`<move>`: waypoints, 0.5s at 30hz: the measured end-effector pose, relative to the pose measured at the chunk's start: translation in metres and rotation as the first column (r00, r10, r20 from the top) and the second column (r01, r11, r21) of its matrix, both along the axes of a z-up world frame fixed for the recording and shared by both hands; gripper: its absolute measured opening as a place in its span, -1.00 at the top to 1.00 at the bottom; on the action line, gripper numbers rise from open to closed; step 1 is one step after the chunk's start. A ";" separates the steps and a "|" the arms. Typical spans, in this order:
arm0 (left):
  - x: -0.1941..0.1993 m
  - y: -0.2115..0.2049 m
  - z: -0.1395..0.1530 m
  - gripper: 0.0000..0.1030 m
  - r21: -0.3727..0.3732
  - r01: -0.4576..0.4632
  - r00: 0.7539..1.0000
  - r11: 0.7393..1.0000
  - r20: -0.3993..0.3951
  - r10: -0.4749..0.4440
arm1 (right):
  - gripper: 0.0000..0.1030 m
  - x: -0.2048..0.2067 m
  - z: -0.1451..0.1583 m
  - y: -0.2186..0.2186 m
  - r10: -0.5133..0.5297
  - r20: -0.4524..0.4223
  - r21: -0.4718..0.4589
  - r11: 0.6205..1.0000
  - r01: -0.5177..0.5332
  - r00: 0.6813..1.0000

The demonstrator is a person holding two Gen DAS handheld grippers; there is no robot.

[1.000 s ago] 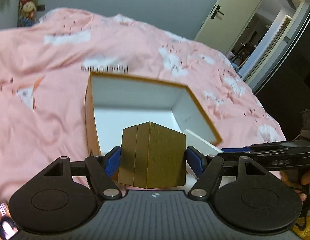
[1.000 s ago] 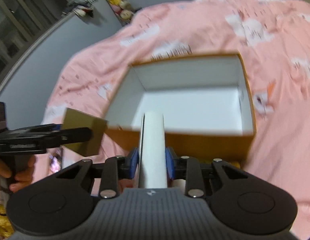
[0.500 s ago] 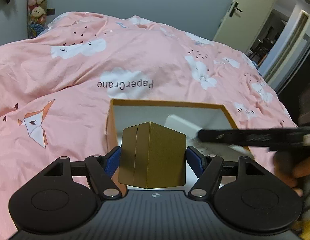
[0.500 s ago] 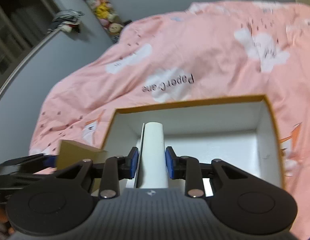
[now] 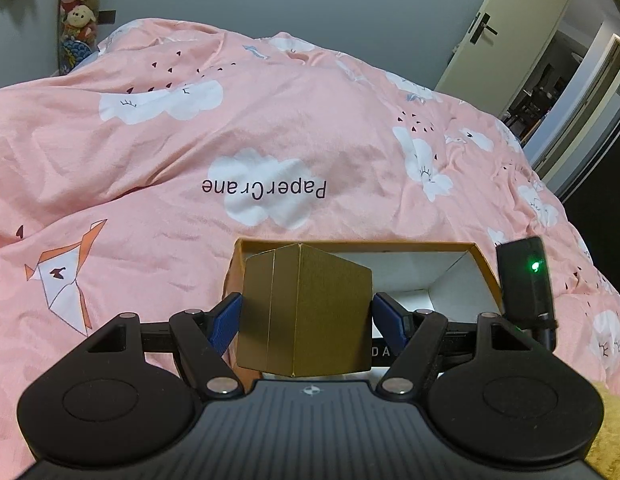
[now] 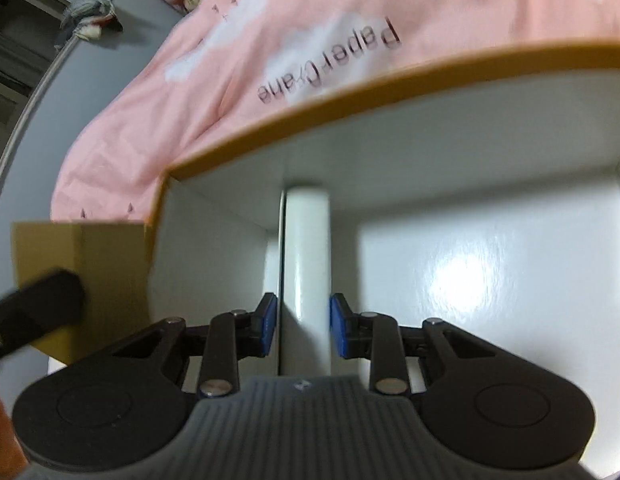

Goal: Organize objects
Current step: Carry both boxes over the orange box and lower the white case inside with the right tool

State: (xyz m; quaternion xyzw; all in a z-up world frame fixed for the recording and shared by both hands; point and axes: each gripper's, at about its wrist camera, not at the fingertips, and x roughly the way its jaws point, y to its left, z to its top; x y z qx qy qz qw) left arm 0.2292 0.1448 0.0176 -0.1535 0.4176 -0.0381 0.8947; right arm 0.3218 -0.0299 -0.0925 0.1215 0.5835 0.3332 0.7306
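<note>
My left gripper [image 5: 306, 316] is shut on a small gold box [image 5: 304, 312], held just in front of the near left corner of an open orange box [image 5: 483, 264] with a white inside. My right gripper [image 6: 304, 326] is shut on a slim white box [image 6: 306, 264], held upright inside the orange box [image 6: 349, 92], down near its white floor. The gold box [image 6: 106, 272] shows at the left of the right wrist view, outside the orange box's left wall. The right gripper's black body [image 5: 525, 288] shows at the orange box's right side.
The orange box lies on a bed with a pink cloud-print duvet [image 5: 270, 140]. Plush toys [image 5: 76, 8] hang on the grey wall at the far left. An open door [image 5: 505, 36] stands at the far right. Something yellow [image 5: 613, 432] lies at the lower right.
My right gripper has moved forward and down into the orange box with the white box. My left gripper has drawn back and lower, still holding the gold box.
</note>
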 end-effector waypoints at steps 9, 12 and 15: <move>0.006 0.005 -0.001 -0.58 -0.010 -0.002 1.000 1.000 0.003 0.002 | 0.40 0.016 -0.021 0.016 0.067 -0.164 0.105 0.993 -0.050 0.984; 0.007 0.006 -0.002 -0.58 -0.005 -0.005 1.000 1.000 -0.001 0.005 | 0.39 0.013 -0.022 0.024 0.084 -0.153 0.103 0.992 -0.068 0.985; 0.006 0.008 -0.003 -0.58 -0.009 -0.005 1.000 1.000 -0.005 0.005 | 0.36 0.010 -0.017 0.027 0.096 -0.122 0.066 0.994 -0.089 0.988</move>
